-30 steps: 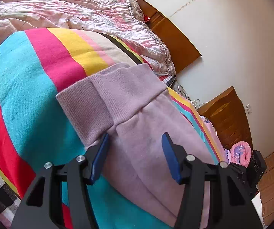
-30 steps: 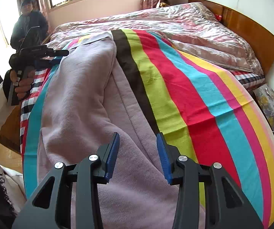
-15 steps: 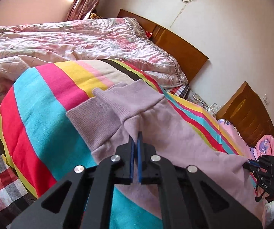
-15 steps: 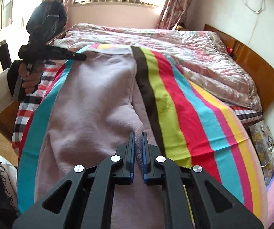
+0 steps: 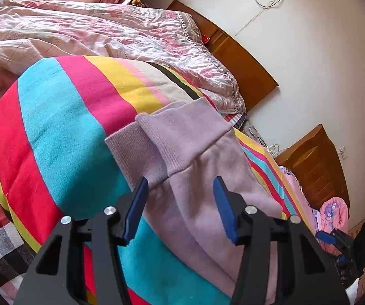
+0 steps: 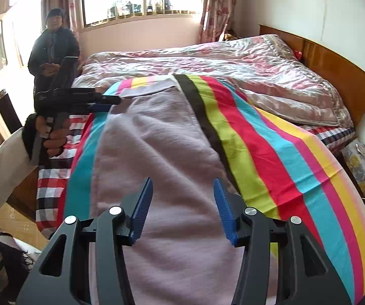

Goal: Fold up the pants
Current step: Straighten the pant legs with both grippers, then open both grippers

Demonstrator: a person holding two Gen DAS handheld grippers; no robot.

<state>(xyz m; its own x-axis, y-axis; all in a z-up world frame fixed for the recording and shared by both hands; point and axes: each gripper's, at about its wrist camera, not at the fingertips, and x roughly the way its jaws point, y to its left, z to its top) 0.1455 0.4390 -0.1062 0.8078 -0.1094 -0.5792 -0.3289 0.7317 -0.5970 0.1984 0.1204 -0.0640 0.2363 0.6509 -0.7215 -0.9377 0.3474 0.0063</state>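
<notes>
The pants (image 6: pixel 172 152) lie lengthwise on the striped blanket (image 6: pixel 271 152) covering the bed, ribbed cuffs (image 5: pixel 167 137) at the left gripper's end. Both the left gripper (image 5: pixel 181 203) and the right gripper (image 6: pixel 182 203) hover just above the cloth with fingers spread apart, grasping nothing. The fabric looks like soft, thick, light fleece that will drape and sag rather than hold shape; the firmer ribbed cuffs and the opposite end probably offer the most secure pinch points.
</notes>
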